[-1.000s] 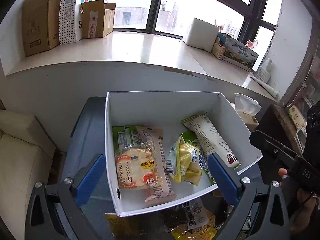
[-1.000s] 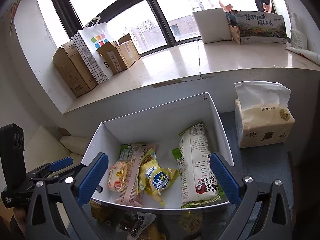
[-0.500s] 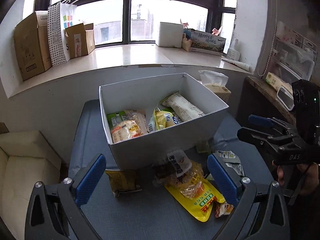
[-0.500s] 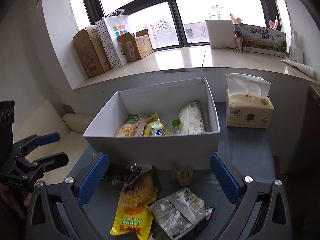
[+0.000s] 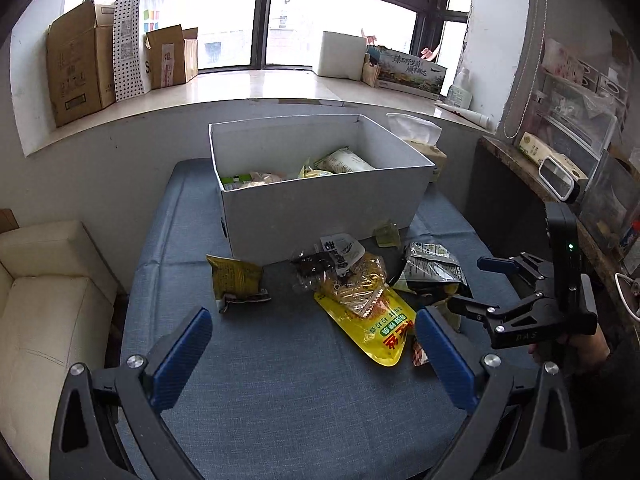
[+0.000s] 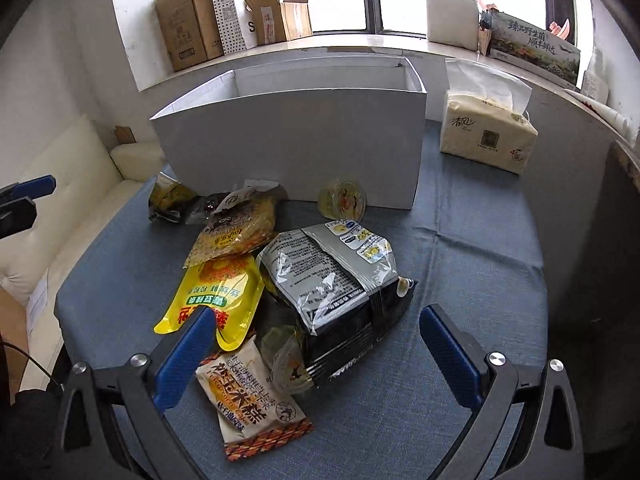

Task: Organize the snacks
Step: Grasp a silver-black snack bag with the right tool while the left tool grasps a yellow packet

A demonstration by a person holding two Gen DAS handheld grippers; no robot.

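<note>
We hold the left gripper (image 5: pixel 310 350) above the near edge of the blue tabletop (image 5: pixel 280 392), its jaws spread wide with nothing between them. Ahead of it, from left to right, lie an olive packet (image 5: pixel 234 276), a yellow pouch (image 5: pixel 376 322) and a silver-black bag (image 5: pixel 434 266), all in front of the white box (image 5: pixel 320 208) at the far edge, which holds more snacks. The right gripper (image 6: pixel 314 350) also has its jaws wide, empty; the silver-black bag (image 6: pixel 332 292) and an orange-trimmed packet (image 6: pixel 252 396) lie between its fingers.
</note>
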